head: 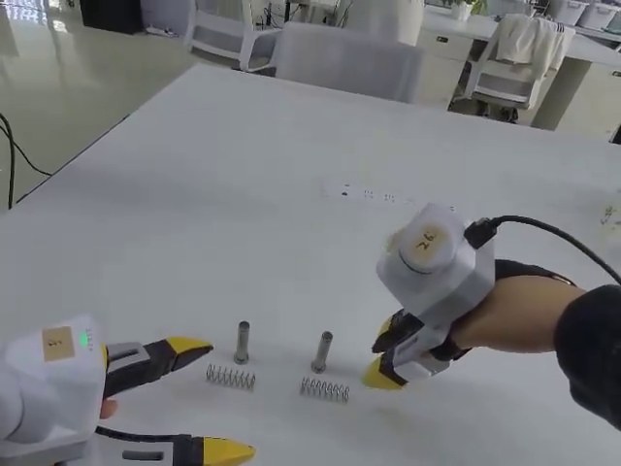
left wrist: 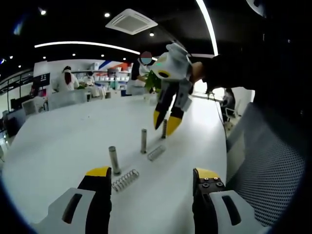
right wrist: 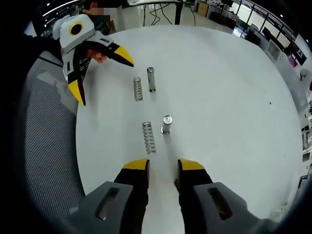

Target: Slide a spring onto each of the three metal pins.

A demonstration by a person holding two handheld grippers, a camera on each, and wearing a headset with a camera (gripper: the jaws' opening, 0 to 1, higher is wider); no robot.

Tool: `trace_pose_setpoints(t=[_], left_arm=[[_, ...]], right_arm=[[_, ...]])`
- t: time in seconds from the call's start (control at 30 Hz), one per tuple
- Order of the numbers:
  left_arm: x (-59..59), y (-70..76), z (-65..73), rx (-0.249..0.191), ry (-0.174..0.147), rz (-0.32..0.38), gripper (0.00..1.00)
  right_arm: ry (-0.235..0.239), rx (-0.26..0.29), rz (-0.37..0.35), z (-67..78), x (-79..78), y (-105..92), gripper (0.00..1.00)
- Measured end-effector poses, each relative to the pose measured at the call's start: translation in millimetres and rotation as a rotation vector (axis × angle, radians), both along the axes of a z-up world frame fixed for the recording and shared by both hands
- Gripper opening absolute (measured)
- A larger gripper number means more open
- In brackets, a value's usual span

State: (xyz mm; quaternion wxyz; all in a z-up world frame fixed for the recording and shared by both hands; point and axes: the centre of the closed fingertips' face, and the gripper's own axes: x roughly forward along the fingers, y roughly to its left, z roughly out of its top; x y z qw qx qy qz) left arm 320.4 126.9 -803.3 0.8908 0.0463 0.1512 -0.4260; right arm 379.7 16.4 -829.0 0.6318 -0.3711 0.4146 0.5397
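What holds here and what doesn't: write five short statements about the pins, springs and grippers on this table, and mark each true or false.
1. Two silver metal pins stand upright on the white table. True.
2. A coiled wire spring is threaded on each of those two pins. False: both springs lie flat on the table, each beside a pin.
3. The left gripper has its yellow-tipped jaws wide open and holds nothing. True.
4. The right gripper is clamped on a spring. False: its jaws stand apart over bare table.
5. The springs lie beyond the pins, away from the person. False: in the head view they lie on the near side.
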Motion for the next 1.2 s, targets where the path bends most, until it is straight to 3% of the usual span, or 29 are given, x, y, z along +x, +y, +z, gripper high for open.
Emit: trace_pose_setpoints(t=[0.33,1.2], left_arm=[[-1.0,-0.8,0.7,-0.001,-0.002,0.003,0.63],[-1.9,2.0,-2.6,-0.006,0.005,0.009,0.61]], right_arm=[[0.025,-0.007,0.051,-15.7,-13.3,16.5,0.18],[0.026,-0.043,0.079,-37.7,-15.1,21.2,0.11]])
